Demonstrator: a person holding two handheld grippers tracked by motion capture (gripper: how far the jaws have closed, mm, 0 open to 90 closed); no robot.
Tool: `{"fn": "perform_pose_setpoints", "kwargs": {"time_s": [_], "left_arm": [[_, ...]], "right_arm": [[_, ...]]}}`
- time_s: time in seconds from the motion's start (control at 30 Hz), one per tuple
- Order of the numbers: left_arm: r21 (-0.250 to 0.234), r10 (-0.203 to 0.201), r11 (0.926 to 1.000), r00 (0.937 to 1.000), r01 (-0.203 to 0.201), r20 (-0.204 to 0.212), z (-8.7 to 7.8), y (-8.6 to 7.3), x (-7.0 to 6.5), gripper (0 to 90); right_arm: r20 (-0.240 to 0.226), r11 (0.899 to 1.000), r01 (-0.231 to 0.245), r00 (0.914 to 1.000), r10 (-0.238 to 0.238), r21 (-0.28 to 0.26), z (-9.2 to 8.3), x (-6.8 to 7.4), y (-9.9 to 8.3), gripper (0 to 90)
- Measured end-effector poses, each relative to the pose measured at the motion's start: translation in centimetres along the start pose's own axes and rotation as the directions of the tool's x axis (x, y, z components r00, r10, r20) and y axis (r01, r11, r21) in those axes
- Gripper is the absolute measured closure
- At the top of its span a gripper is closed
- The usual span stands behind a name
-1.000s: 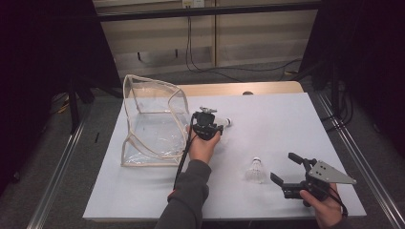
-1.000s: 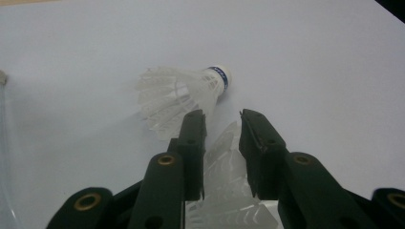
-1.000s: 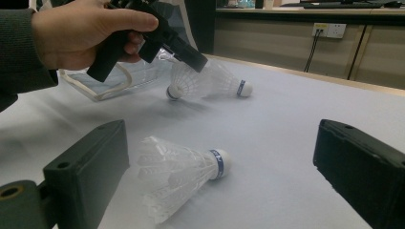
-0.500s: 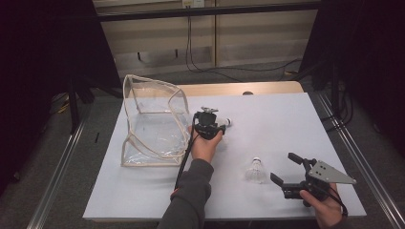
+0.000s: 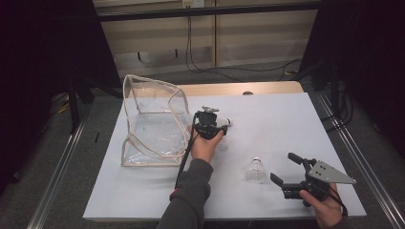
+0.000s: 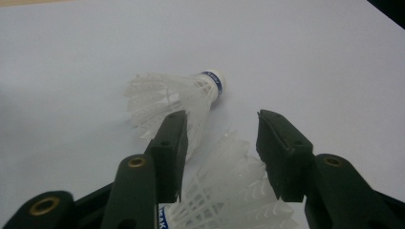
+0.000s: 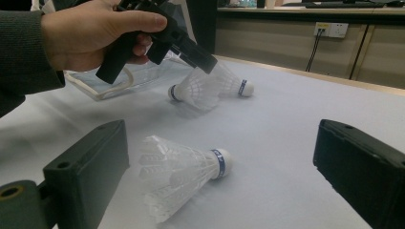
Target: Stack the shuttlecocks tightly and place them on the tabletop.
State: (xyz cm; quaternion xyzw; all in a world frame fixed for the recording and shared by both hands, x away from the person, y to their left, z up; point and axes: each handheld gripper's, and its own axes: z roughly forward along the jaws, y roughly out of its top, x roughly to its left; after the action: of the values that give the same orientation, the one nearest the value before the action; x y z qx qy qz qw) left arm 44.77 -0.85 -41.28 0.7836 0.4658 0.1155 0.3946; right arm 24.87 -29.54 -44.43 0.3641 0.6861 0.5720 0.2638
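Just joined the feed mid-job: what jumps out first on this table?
White shuttlecocks: two lie by the left gripper, whose jaws have just been opening over the nearer shuttlecock. A third shuttlecock lies alone before the open right gripper. A clear plastic bag sits at the table's left.

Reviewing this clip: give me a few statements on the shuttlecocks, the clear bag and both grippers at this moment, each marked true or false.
1. Three shuttlecocks lie on the white table. True: two by the left gripper, one before the right gripper.
2. The left gripper clamps a shuttlecock tight. False: its jaws have just been opening; the near shuttlecock sits between them, unpressed.
3. The clear bag lies left of the left gripper in the high view. True.
4. The right gripper holds the lone shuttlecock. False: its jaws stand wide apart, the shuttlecock lying free on the table.
5. The far shuttlecock stands upright on its cork. False: it lies on its side.
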Motion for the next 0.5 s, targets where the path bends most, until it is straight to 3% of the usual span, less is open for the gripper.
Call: {"fn": "perform_pose_setpoints", "kwargs": {"time_s": [0.5], "left_arm": [[-0.007, 0.004, 1.0000, 1.0000, -0.004, 0.002, -0.23, 0.09, -0.07, 49.3]], "right_arm": [[0.001, 1.000, 0.005, 1.0000, -0.005, 0.001, 0.04, 0.00, -0.02, 4.2]]}}
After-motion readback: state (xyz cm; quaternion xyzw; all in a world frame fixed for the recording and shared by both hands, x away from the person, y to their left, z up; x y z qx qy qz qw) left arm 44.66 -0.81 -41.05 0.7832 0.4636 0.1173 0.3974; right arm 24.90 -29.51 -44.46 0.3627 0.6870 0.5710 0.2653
